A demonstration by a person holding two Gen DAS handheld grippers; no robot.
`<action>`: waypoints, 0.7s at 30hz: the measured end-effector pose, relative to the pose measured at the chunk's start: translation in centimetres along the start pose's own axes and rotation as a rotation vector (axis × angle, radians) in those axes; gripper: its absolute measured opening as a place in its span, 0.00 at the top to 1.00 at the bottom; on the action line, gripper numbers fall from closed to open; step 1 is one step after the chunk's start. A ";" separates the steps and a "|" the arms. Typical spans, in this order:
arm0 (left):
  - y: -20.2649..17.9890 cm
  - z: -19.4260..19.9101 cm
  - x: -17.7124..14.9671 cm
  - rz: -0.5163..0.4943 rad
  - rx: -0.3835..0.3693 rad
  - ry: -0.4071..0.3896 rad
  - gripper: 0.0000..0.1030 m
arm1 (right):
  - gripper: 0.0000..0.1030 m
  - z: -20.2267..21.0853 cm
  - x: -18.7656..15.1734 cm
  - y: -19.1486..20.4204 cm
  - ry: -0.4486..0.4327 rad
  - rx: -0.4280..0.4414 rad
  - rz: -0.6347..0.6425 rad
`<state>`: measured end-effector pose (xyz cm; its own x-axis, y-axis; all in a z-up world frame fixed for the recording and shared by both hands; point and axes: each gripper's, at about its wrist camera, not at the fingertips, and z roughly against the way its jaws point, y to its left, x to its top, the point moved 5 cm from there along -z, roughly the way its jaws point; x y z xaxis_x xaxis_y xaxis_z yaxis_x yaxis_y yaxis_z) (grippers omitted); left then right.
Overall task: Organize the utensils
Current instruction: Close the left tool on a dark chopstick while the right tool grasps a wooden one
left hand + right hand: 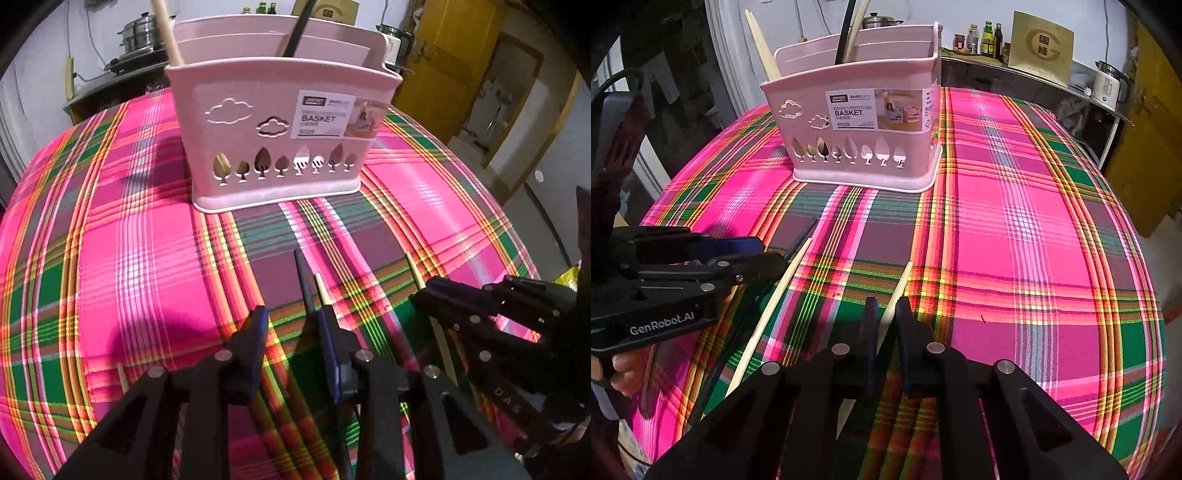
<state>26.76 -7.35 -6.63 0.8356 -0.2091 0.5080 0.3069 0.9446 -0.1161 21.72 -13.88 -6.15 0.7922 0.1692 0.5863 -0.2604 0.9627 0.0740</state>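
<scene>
A pink chopstick basket [273, 122] [857, 122] stands at the far side of the plaid-covered table [110, 258]; a pale chopstick [168, 33] and a black one [295, 33] lean inside it. My left gripper [291, 321] [768, 253] is open, low over the cloth. A black chopstick [302, 273] [801, 236] and a pale chopstick [320, 290] [775, 299] lie on the cloth and pass under its right finger. My right gripper [886, 314] [424, 291] is shut on another pale chopstick [899, 284] [413, 267], whose tip sticks out ahead of the fingers.
One more pale stick tip [122, 376] shows on the cloth left of my left gripper. Behind the table is a counter with steel pots [142, 33], bottles [988, 37], a kettle [1108, 83] and a yellow door [454, 55]. A hand [626, 373] holds the left gripper.
</scene>
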 end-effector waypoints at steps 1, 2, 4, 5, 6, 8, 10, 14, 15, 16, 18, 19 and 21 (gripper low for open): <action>-0.2 -0.1 0.0 -0.014 0.013 0.000 0.69 | 0.90 0.0 0.1 0.0 0.000 0.000 0.000; -0.4 -0.1 0.0 -0.031 0.029 -0.001 0.69 | 0.90 0.0 0.0 0.0 0.000 0.000 0.000; -0.5 -0.2 -0.1 -0.053 0.056 0.000 0.69 | 0.90 -0.1 0.1 0.0 0.001 0.001 -0.002; -0.5 -0.1 -0.1 -0.057 0.062 0.001 0.69 | 0.90 0.0 0.0 0.0 0.001 0.002 -0.003; -0.4 0.0 -0.2 -0.055 0.065 0.003 0.69 | 0.90 0.0 0.1 -0.1 0.001 0.003 -0.005; 0.0 0.2 -0.4 -0.045 0.071 0.009 0.69 | 0.90 -0.1 0.1 0.0 0.004 0.003 -0.007; 0.3 0.2 -0.5 -0.039 0.077 0.013 0.69 | 0.90 -0.1 0.1 0.0 0.009 -0.003 -0.009; 0.2 0.0 -0.3 -0.054 0.093 0.019 0.71 | 0.90 -0.3 0.3 0.2 0.021 -0.025 -0.005; 0.2 -0.1 -0.2 -0.058 0.094 0.019 0.71 | 0.90 -0.4 0.3 0.3 0.024 -0.029 -0.003; 0.3 -0.2 -0.1 -0.053 0.090 0.019 0.72 | 0.90 -0.4 0.4 0.3 0.028 -0.033 -0.005; 0.5 -0.2 0.1 -0.043 0.088 0.021 0.75 | 0.90 -0.5 0.6 0.3 0.035 -0.042 -0.007; 0.6 -0.3 0.2 -0.043 0.090 0.023 0.77 | 0.90 -0.6 0.6 0.4 0.038 -0.049 -0.003; 0.6 -0.5 0.5 -0.047 0.095 0.022 0.78 | 0.91 -0.6 0.6 0.5 0.040 -0.060 0.005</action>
<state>27.52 -7.03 -6.85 0.8315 -0.2584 0.4917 0.3024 0.9531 -0.0106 22.42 -13.12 -6.24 0.8128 0.1810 0.5538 -0.2314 0.9726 0.0217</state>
